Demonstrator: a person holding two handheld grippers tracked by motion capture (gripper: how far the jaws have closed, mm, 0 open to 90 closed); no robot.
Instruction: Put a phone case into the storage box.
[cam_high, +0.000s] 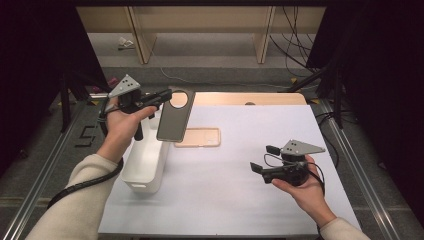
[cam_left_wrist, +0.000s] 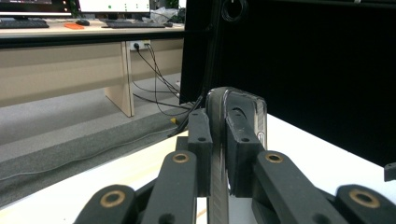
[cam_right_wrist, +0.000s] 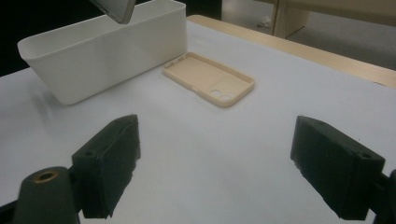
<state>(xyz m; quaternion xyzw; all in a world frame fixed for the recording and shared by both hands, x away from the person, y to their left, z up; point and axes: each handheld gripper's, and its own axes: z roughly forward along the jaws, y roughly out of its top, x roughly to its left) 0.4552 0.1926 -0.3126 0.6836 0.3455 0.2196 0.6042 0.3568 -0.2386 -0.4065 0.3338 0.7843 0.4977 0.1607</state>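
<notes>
the left gripper (cam_high: 161, 96) clamps a dark phone case (cam_high: 175, 116) in the air beside the white bin (cam_high: 146, 162); a beige case (cam_high: 198, 137) lies flat just right of the bin, and the right gripper (cam_high: 264, 158) hovers nearby, jaws spread wide

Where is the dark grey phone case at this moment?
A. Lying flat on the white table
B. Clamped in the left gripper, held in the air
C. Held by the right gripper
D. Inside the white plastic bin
B: the left gripper is shut on the dark grey phone case, which hangs beside the white plastic bin, clear of the table.
</notes>
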